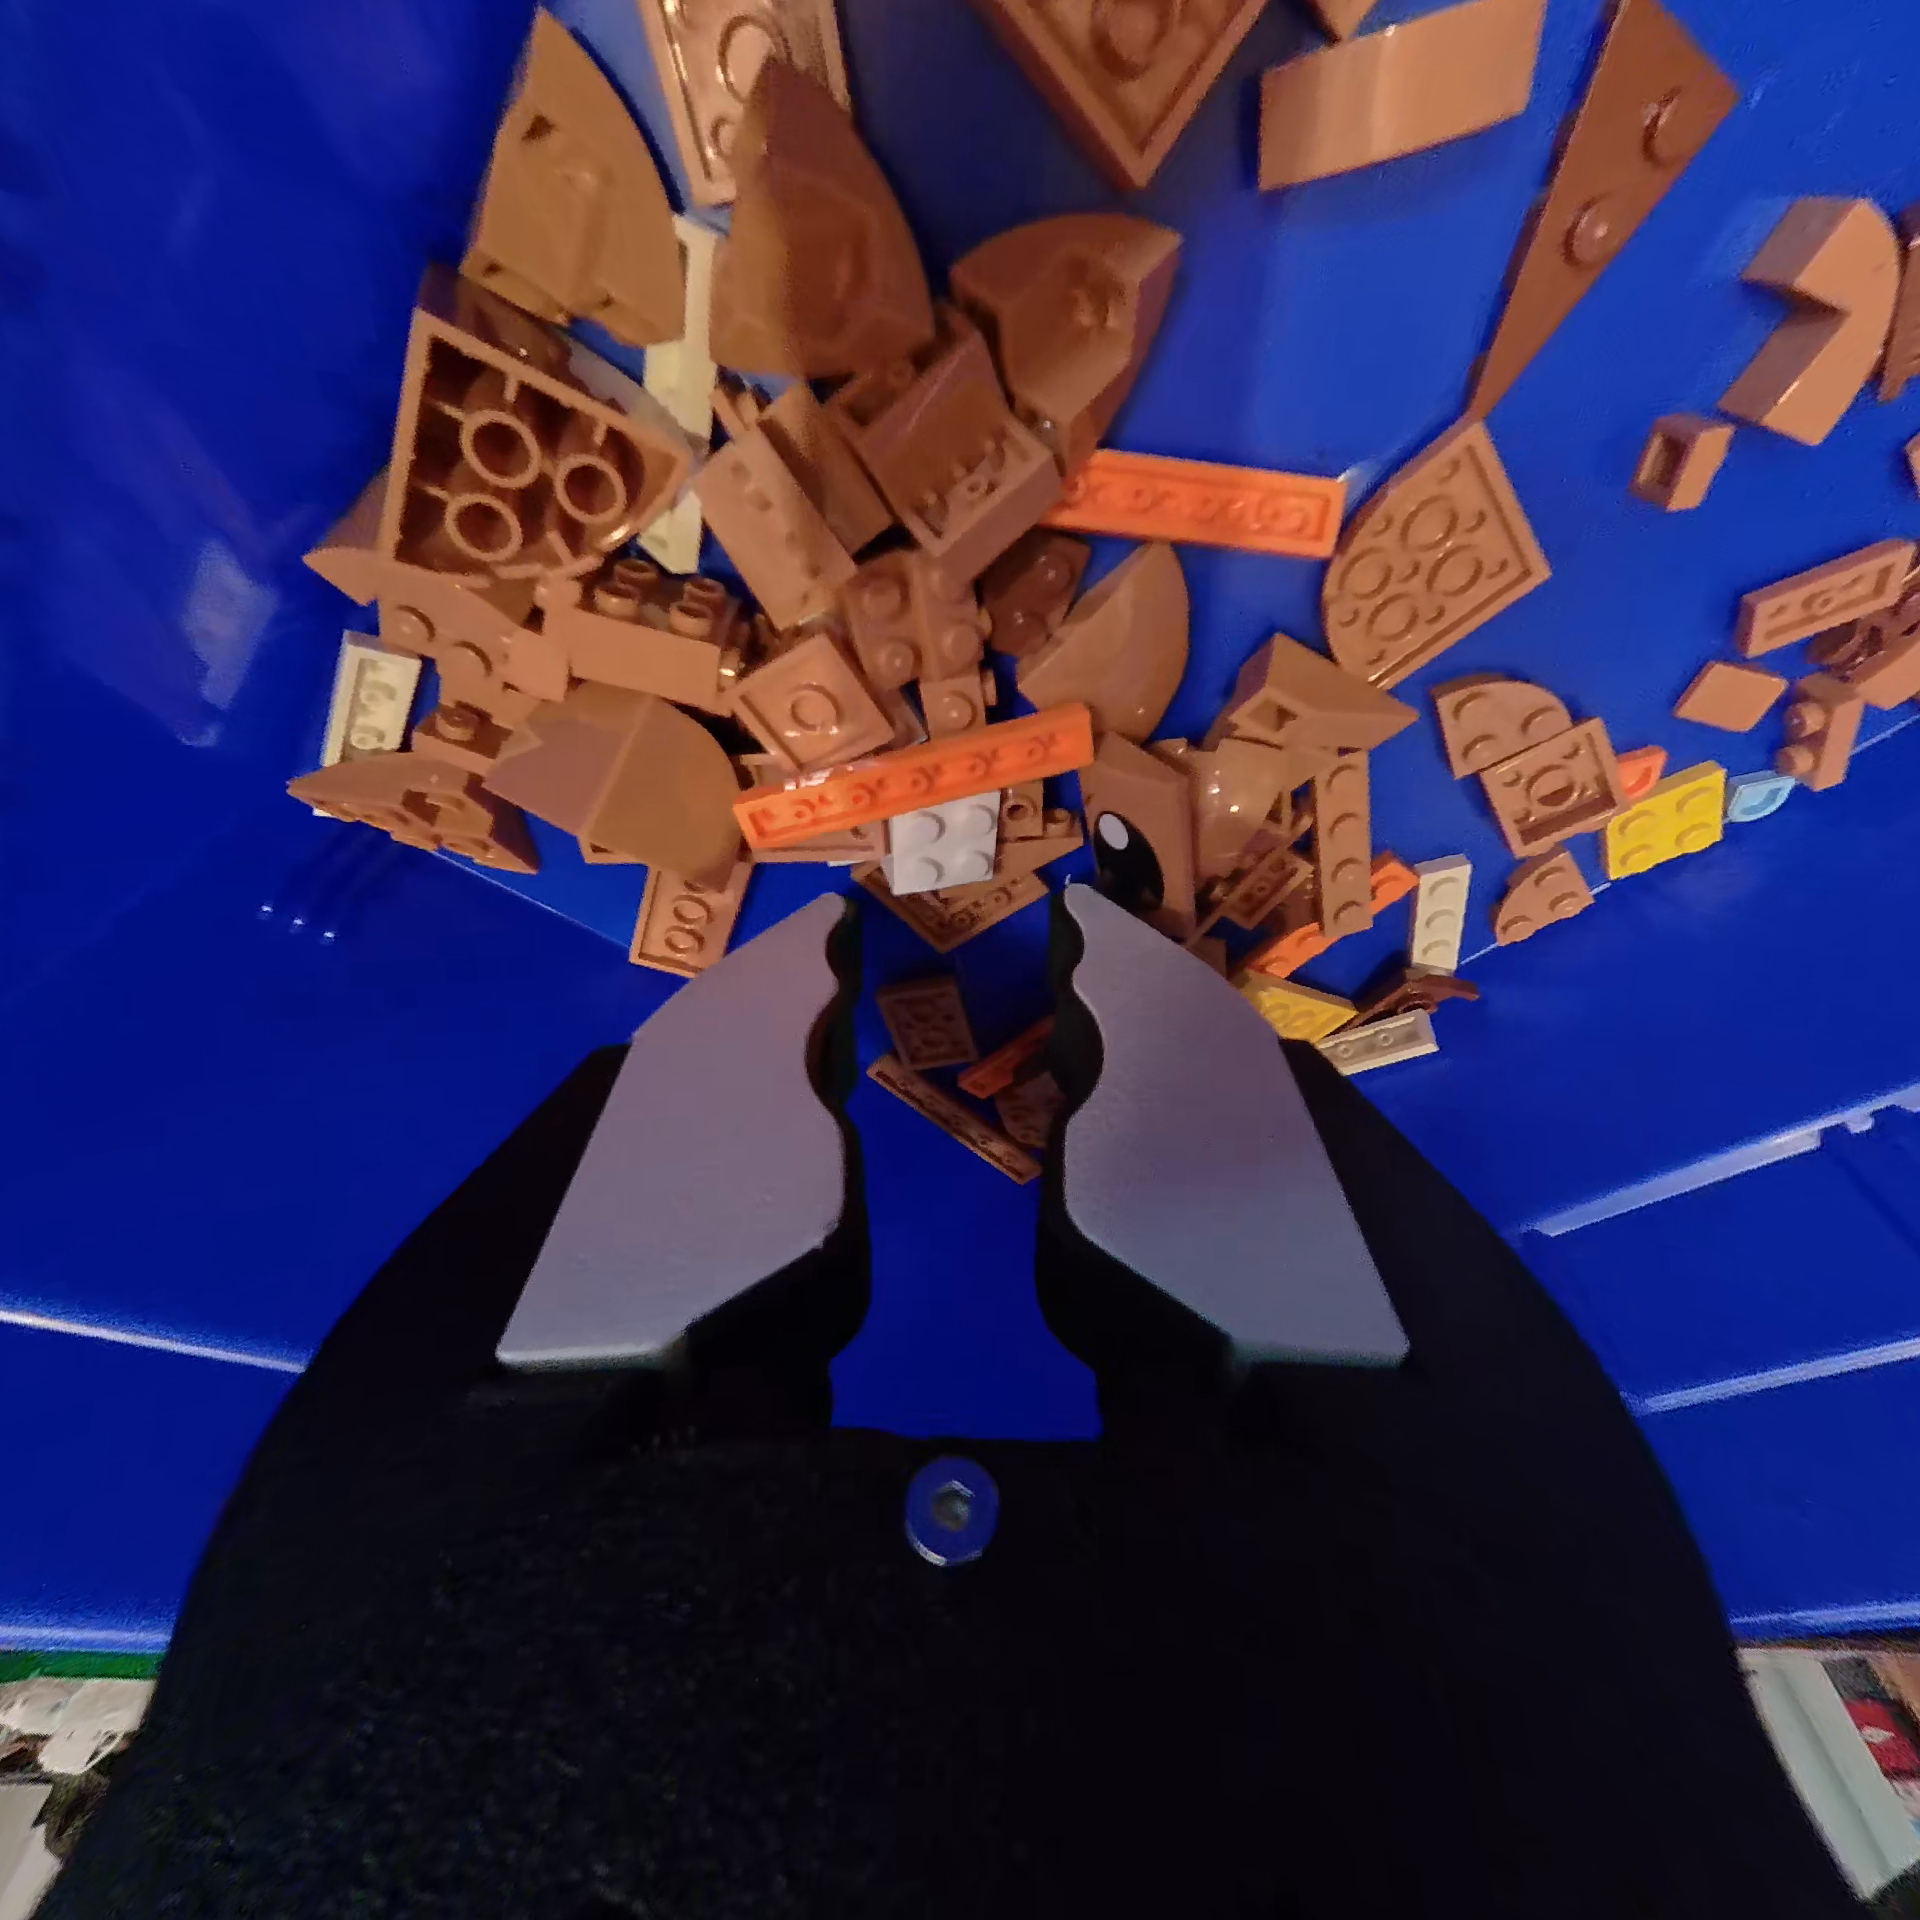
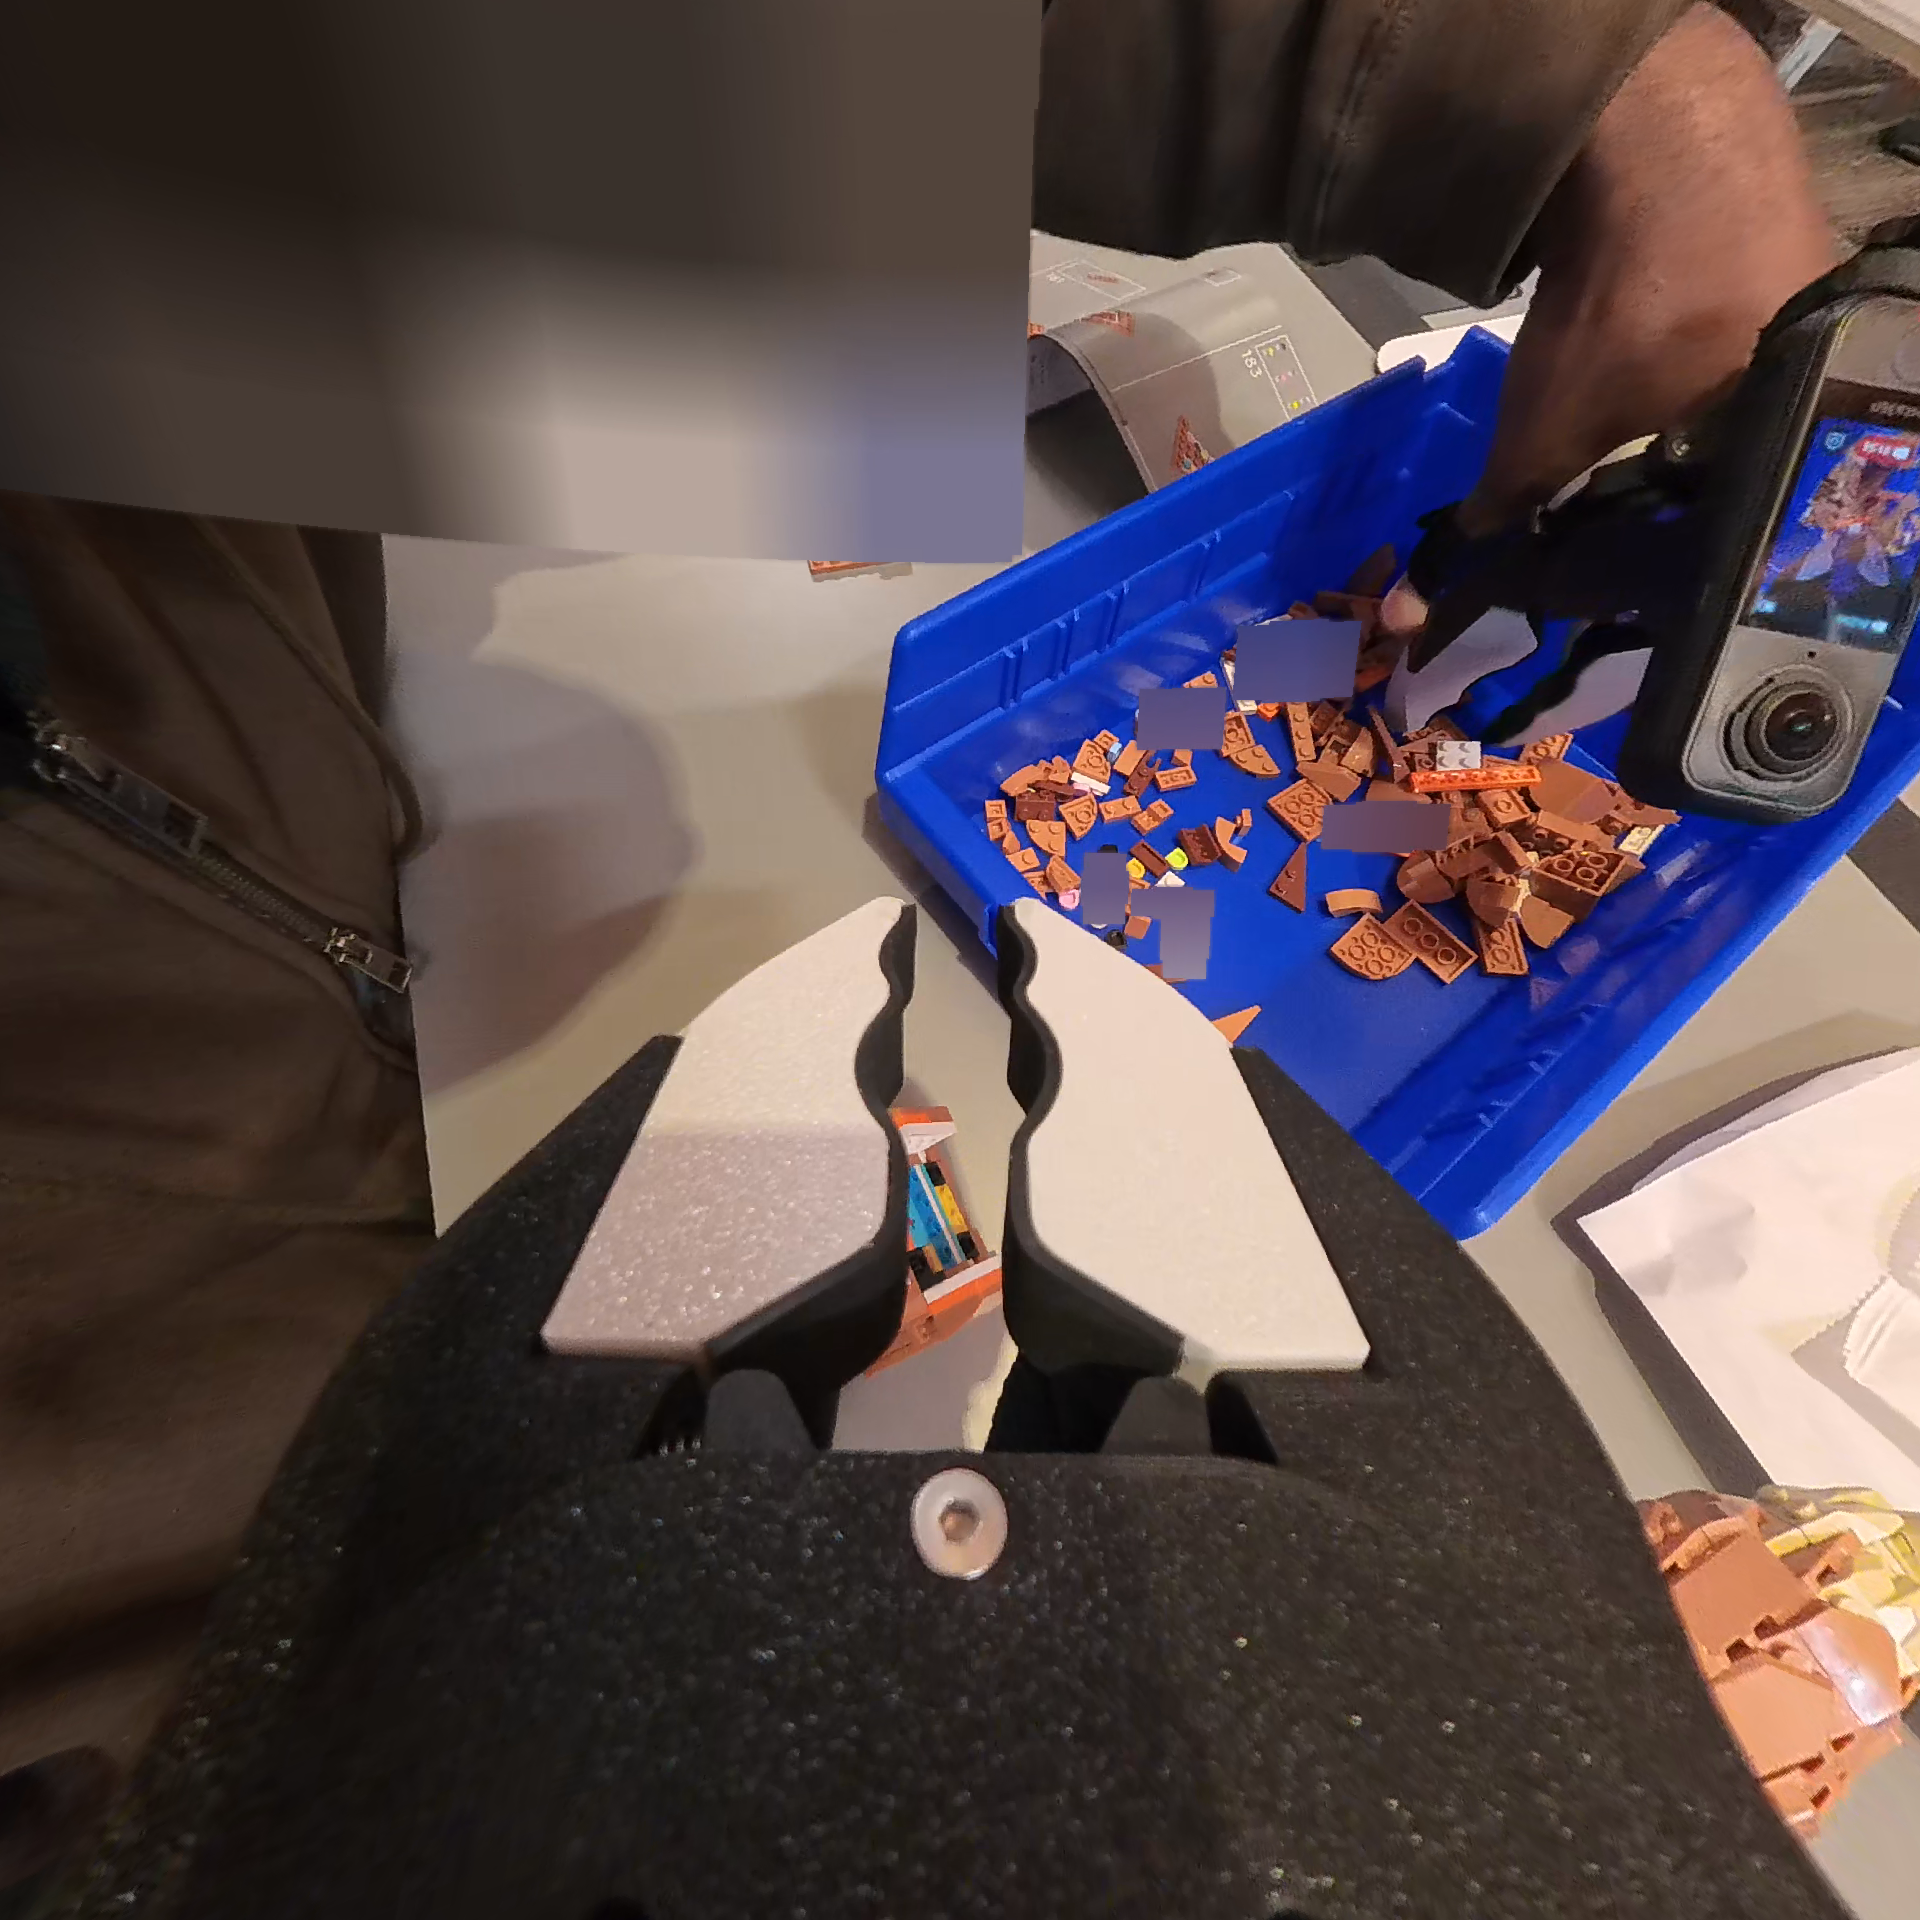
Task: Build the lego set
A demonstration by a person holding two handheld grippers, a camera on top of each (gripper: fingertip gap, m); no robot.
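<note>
Part-picking is in hand: the left gripper (image 1: pixel 956 914), jaws parted and empty, hovers over loose brown plastic bricks (image 1: pixel 727 582) in the blue plastic bin (image 2: pixel 1049 665), needing a precise descent; the right gripper (image 2: pixel 956 920), part-open, holds nothing.

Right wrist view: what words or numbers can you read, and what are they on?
Grey instruction booklet: small printed numbers, which I won't quote.
Camera screen: tiny marks, too blurred to read.
Blue bin and bricks: no readable writing.
</note>
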